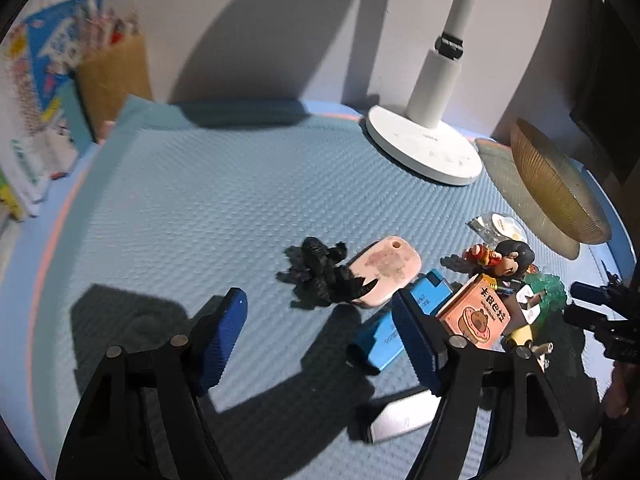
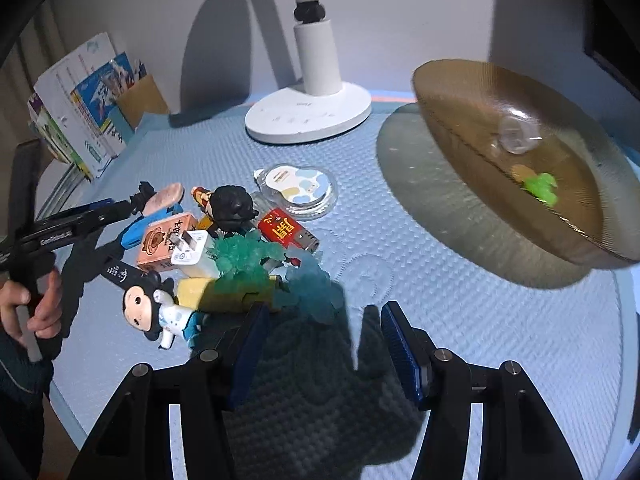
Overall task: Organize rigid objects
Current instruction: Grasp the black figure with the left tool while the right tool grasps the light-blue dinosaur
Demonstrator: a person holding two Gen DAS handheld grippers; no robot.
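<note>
My left gripper (image 1: pixel 320 304) is open above the blue mat with nothing between its blue pads. Just beyond it lie a black dinosaur figure (image 1: pixel 320 276) and a pink oval piece (image 1: pixel 384 270); a blue box (image 1: pixel 384 336) sits by the right finger. My right gripper (image 2: pixel 325 312) is also open and holds nothing, low over the mat. Ahead of it lies a pile: green crystal pieces (image 2: pixel 248 256), a black-haired doll (image 2: pixel 152 304), a white charger plug (image 2: pixel 192 256), an orange box (image 2: pixel 164 244) and a red lighter (image 2: pixel 286 232).
An amber glass plate (image 2: pixel 520 152) at the right holds a small green piece (image 2: pixel 540 186) and a clear one. A white lamp base (image 2: pixel 308 116) stands at the back. Books (image 2: pixel 76 120) lean at the far left. A hand (image 2: pixel 24 304) grips the other tool's handle.
</note>
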